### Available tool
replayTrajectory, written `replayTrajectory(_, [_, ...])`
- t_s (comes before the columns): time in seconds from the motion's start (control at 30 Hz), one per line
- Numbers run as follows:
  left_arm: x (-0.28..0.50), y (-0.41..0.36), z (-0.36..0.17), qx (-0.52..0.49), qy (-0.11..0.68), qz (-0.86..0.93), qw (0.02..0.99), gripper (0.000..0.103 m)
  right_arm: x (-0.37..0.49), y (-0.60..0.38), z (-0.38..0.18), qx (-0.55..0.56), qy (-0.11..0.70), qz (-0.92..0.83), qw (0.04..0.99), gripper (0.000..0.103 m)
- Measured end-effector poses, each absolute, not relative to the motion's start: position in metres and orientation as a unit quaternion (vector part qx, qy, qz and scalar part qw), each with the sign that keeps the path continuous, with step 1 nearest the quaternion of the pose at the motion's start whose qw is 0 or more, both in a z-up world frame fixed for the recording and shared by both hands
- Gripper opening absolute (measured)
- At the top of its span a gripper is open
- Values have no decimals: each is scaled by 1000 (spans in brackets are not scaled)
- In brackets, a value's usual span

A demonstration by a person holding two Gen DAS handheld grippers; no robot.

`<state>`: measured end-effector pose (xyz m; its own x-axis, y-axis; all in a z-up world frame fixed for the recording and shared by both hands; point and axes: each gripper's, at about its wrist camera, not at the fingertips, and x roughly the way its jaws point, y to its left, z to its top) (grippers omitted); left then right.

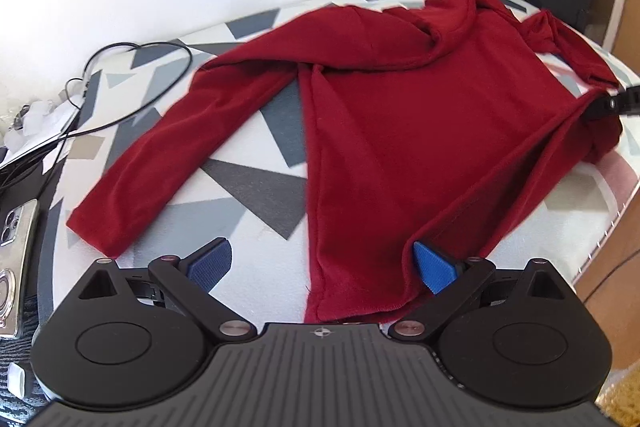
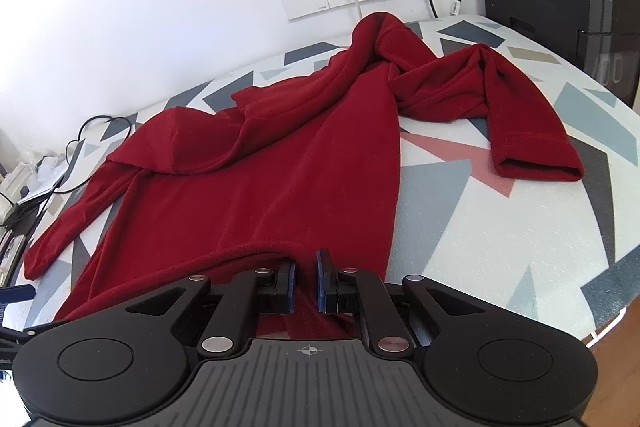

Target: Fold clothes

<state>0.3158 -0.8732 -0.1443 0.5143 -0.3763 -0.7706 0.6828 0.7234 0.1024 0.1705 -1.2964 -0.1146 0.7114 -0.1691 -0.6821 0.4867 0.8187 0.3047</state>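
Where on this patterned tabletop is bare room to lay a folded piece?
Free: the right side of the geometric-patterned tabletop, between the dark red fleece top and the table edge. Smaller gap between body and left sleeve. Crowded: the left margin, with black cable and phone.

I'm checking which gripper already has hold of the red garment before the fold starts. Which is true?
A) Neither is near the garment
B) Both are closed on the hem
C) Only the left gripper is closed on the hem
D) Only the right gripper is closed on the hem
D: the right gripper has its pads nearly together with the red garment's hem pinched between them, while the left gripper stands wide open around the hem.
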Motion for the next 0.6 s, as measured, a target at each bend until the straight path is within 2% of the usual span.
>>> replayTrajectory(0.3, [298, -891, -155, 285, 337, -322, 838, 99, 155, -1299, -111, 250, 331, -198, 888, 9])
replayTrajectory(0.5, [315, -884, -153, 275, 313, -271, 868, 99, 147, -1298, -112, 255, 332, -204, 885, 9])
replayTrajectory(0.57, [320, -882, -154, 270, 310, -279, 868, 89, 145, -1298, -113, 256, 333, -204, 884, 10])
replayTrajectory(0.6, [323, -880, -152, 257, 317, -288, 866, 66, 144, -1297, -113, 254, 334, -203, 885, 12])
